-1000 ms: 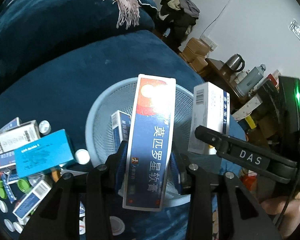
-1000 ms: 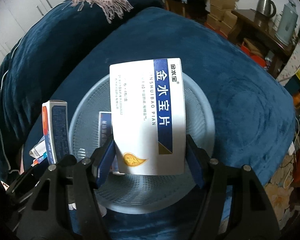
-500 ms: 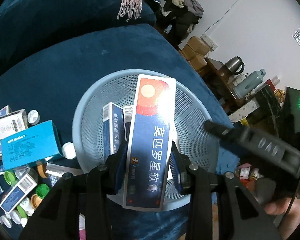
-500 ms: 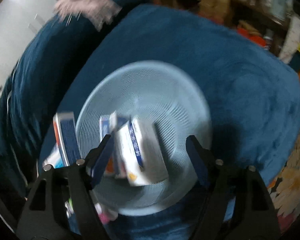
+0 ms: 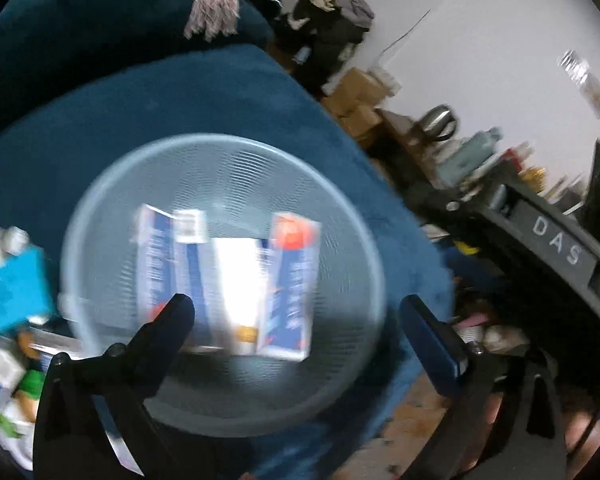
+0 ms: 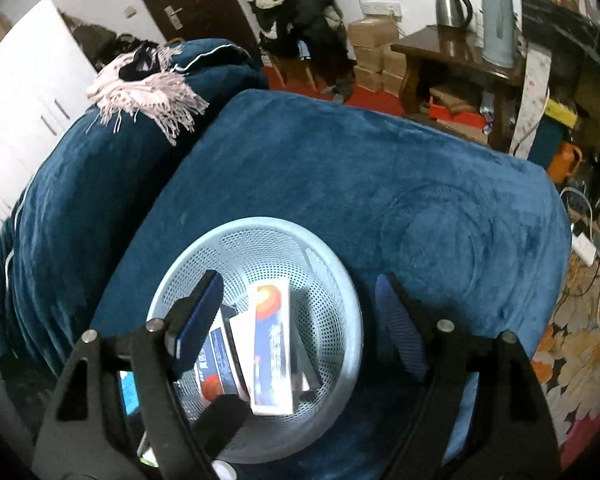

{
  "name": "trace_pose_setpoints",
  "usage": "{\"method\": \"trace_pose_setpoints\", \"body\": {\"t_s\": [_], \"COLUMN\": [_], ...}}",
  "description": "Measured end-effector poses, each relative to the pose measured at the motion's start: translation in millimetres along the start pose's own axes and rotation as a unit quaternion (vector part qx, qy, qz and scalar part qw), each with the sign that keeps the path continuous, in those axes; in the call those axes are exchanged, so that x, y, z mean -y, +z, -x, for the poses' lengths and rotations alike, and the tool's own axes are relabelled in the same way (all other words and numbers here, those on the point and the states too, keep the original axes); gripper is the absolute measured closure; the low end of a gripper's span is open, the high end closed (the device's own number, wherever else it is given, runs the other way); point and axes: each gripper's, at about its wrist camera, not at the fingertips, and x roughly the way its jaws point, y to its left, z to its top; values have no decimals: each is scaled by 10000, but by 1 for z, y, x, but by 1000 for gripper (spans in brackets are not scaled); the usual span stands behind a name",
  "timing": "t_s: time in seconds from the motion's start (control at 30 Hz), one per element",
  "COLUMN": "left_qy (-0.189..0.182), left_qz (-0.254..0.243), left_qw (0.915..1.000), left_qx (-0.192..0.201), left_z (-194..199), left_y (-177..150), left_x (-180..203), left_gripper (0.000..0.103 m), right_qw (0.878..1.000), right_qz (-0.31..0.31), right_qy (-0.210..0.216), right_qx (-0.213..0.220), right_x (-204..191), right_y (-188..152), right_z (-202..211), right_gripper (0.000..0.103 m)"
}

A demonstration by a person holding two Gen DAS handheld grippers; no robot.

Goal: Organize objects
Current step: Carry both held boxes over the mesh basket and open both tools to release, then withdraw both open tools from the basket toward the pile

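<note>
A pale blue mesh basket (image 5: 236, 172) (image 6: 280, 256) stands on the blue plush cover. Several medicine boxes lie in it, among them a blue box with a red-orange disc (image 5: 292, 288) (image 6: 270, 344) and a white box (image 5: 236, 280). My left gripper (image 5: 296, 320) hovers over the basket's near side. Its jaws are opening wide with nothing pressed between the pads, and the blue-and-red box lies loose below them. My right gripper (image 6: 300, 316) is above the basket's near rim, its jaws also opening and empty. Its body (image 5: 556, 248) shows at the right of the left wrist view.
Left of the basket lies a heap of boxes and bottle caps, with a teal box (image 5: 8, 292) on top. A fringed pink scarf (image 6: 140, 88) lies on the raised blue cushion behind. A wooden side table with a kettle (image 6: 452, 8) and cardboard boxes stands beyond the edge.
The left gripper has let go of the blue-and-red box, which now lies in the basket. The right gripper released the white box earlier and has drawn back and up.
</note>
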Motion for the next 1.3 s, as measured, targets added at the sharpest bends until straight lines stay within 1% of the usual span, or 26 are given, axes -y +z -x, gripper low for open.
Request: {"method": "trace_pose_setpoints", "body": {"t_s": [0.03, 0.07, 0.1, 0.17, 0.23, 0.27, 0.3, 0.4, 0.47, 0.5, 0.57, 0.67, 0.73, 0.77, 0.8, 0.83, 0.87, 0.93, 0.97, 1.0, 1.07, 1.13, 1.2, 1.23, 1.27, 1.3], "left_qy": [262, 439, 634, 932, 1114, 1188, 1260, 1351, 1429, 1470, 1528, 1577, 1603, 1597, 1586, 1571, 1557, 1524, 1521, 1511, 1494, 1471, 1456, 1461, 1472, 1486], "left_qz": [-67, -96, -109, -114, -86, -52, -3, 132, 196, 232, 324, 453, 542, 583, 600, 616, 625, 607, 594, 586, 604, 663, 703, 706, 705, 702], "left_qw": [9996, 9990, 9979, 9956, 9937, 9929, 9920, 9907, 9895, 9889, 9877, 9864, 9856, 9854, 9855, 9857, 9858, 9865, 9866, 9868, 9869, 9869, 9868, 9867, 9866, 9864], "left_qx": [11, 11, -2, -22, -25, -30, -41, -21, 7, 26, 65, 77, 60, 34, 19, 5, -2, 13, 17, 24, 27, 25, 19, 16, 10, -1], "left_z": [1, 3, 5, 8, 17, 20, 24, 41, 51, 56, 65, 74, 77, 77, 78, 78, 79, 81, 82, 84, 85, 87, 90, 91, 91, 91], "left_y": [0, 1, 0, -2, -6, -6, -8, -12, -17, -19, -19, -24, -26, -27, -28, -29, -29, -29, -30, -30, -30, -32, -33, -34, -35, -36], "left_x": [-4, -8, -14, -26, -42, -48, -55, -74, -83, -89, -100, -112, -119, -123, -124, -126, -127, -126, -126, -126, -126, -128, -131, -132, -133, -135], "left_gripper": [1, 1, 1, 1, 1, 1, 1, 1, 1, 1, 1, 1, 1, 1, 1, 1, 1, 1, 1, 1, 1, 1, 1, 1, 1, 1], "right_qw": [10000, 10000, 9999, 9998, 9994, 9990, 9975, 9901, 9821, 9767, 9666, 9600, 9505, 9446, 9344, 9282, 9209, 8962, 8909, 8904, 8973, 9146, 9342, 9404, 9433, 9424], "right_qz": [42, 84, 110, 148, 209, 273, 421, 911, 1338, 1544, 1811, 2002, 2284, 2438, 2646, 2768, 2877, 3159, 3208, 3184, 3067, 2870, 2681, 2616, 2610, 2644], "right_qy": [-18, -17, -11, -2, -49, -102, -206, -467, -829, -1092, -1516, -1562, -1677, -1765, -1956, -2082, -2295, -2983, -3136, -3190, -3117, -2767, -2232, -2023, -1857, -1797], "right_qx": [-6, -28, -72, -163, -269, -347, -534, -959, -1034, -1013, -994, -1182, -1275, -1310, -1368, -1358, -1284, -893, -710, -628, -609, -678, -746, -798, -869, -984], "right_x": [-2, -3, -5, -8, -13, -17, -22, -35, -45, -48, -53, -58, -62, -64, -65, -64, -64, -61, -59, -57, -51, -48, -50, -51, -56, -60], "right_y": [1, 1, 1, -2, -6, -8, -12, -24, -31, -32, -35, -39, -45, -47, -52, -54, -55, -53, -50, -48, -46, -45, -44, -43, -44, -46], "right_z": [-2, -3, -5, -7, -9, -11, -18, -36, -46, -50, -60, -74, -80, -82, -85, -85, -83, -73, -67, -62, -56, -54, -52, -53, -56, -61], "right_gripper": [23, 21, 17, 12, 9, 6, 3, 3, 3, 3, 3, 3, 3, 3, 3, 2, 2, 2, 2, 2, 2, 2, 2, 2, 2, 2]}}
